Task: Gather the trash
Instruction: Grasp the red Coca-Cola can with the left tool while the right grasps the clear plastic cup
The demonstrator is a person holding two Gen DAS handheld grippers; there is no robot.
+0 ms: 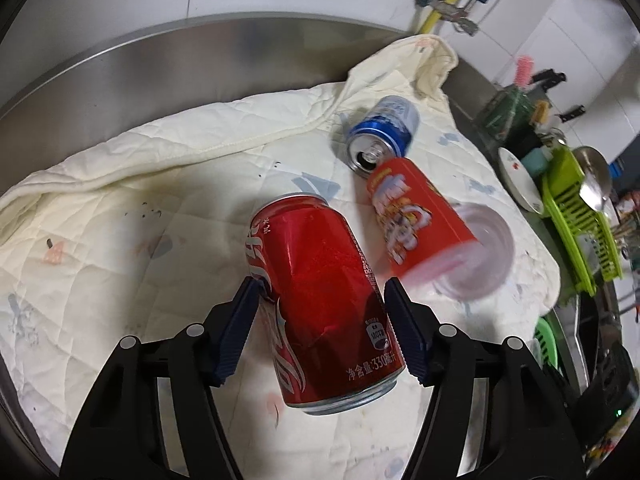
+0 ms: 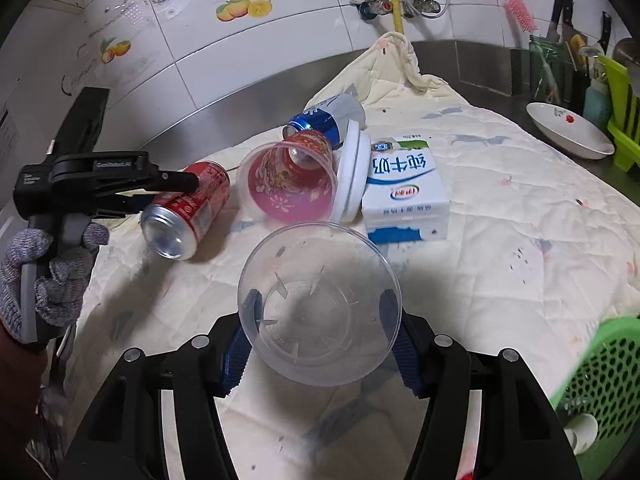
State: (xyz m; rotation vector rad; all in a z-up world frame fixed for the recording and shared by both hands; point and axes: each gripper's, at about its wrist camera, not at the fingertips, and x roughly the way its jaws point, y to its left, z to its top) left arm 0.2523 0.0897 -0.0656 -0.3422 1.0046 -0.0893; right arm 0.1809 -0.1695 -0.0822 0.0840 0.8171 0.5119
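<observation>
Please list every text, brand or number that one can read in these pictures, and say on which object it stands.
"净含量:330毫升": on the red can, held in the left gripper.
"纯牛奶": upside down on the milk carton.
Red oval logo on the milk carton: too small to read.
Printed lettering on the red cup: blurred.
Blue can: text too small to read.
Clear cup in the right gripper: no text.

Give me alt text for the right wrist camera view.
The right claw grips a clear round plastic cup above a stained cream quilted cloth. Beyond lie a dented red soda can in the left claw, a red-printed plastic cup and a white-and-blue milk carton.
</observation>
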